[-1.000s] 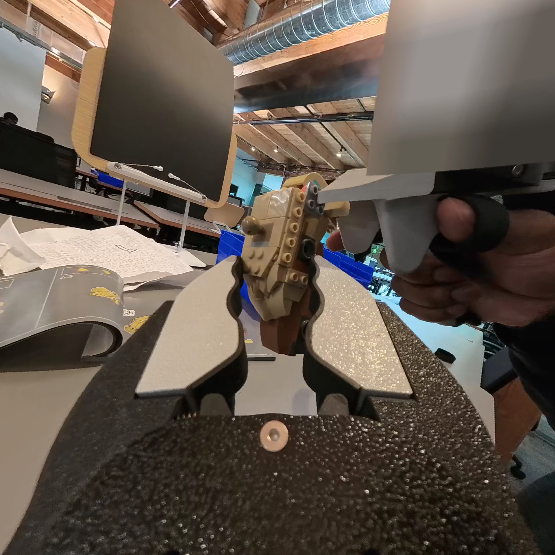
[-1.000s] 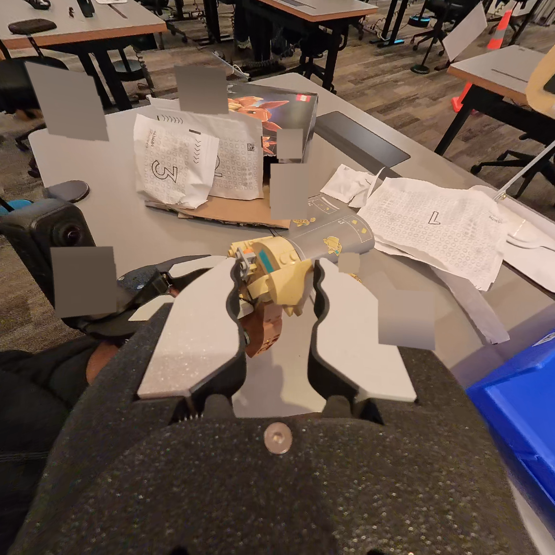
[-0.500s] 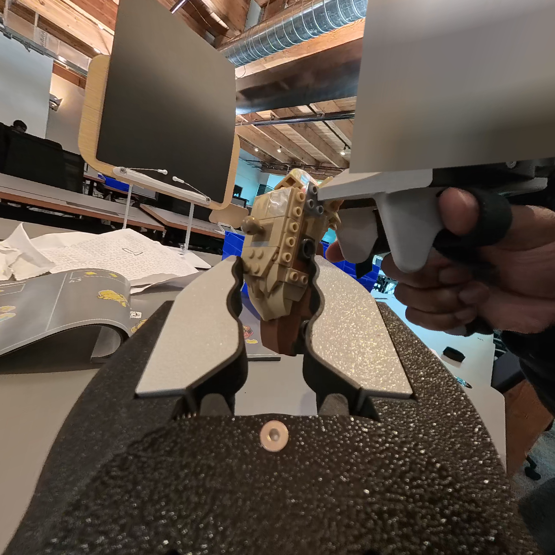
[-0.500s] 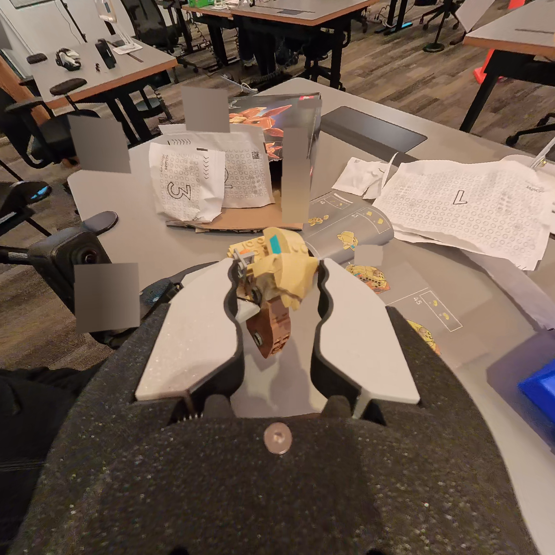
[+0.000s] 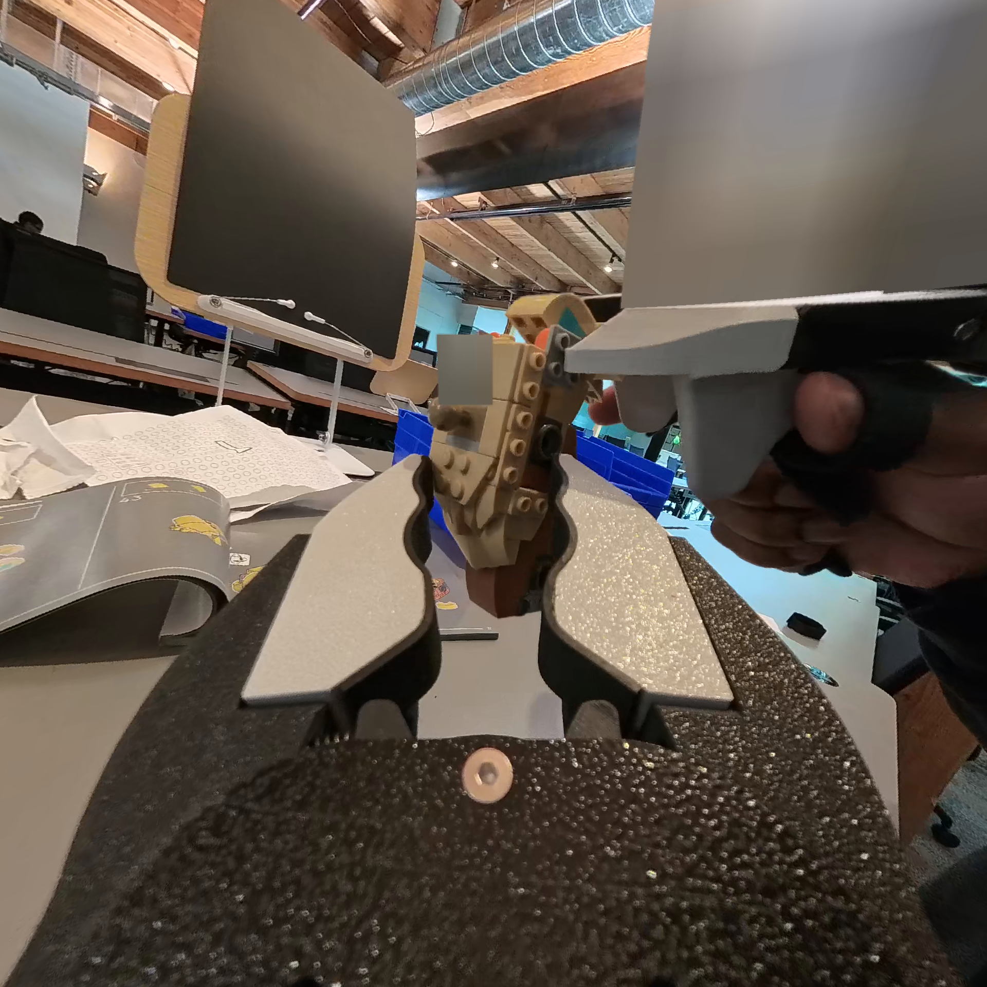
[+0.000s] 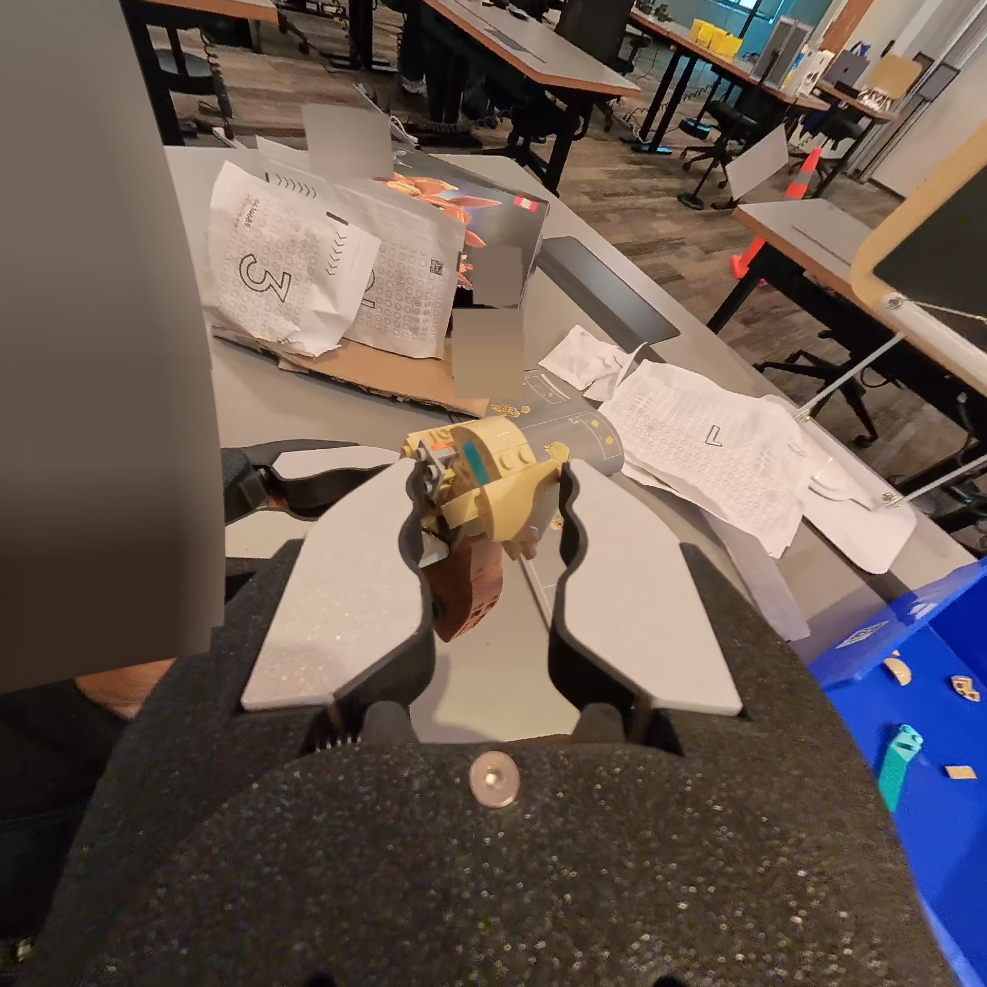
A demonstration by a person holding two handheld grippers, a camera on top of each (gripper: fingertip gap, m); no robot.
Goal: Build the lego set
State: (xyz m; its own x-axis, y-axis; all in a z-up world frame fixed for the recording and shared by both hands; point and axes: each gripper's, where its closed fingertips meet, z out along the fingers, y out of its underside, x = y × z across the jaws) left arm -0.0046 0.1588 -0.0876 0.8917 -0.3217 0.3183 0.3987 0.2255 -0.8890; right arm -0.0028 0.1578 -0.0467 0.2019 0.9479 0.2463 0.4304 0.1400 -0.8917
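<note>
Your left gripper pinches the studded tan-and-brown plastic brick model above the grey table. Your right gripper closes on its rounded tan top. Crumpled white paper bags, a curled grey booklet and a blue plastic bin lie around.

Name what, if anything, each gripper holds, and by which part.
Both hold one tan and brown brick model: the left gripper by its lower tan-and-brown end, the right gripper by its upper tan rounded part.
</note>
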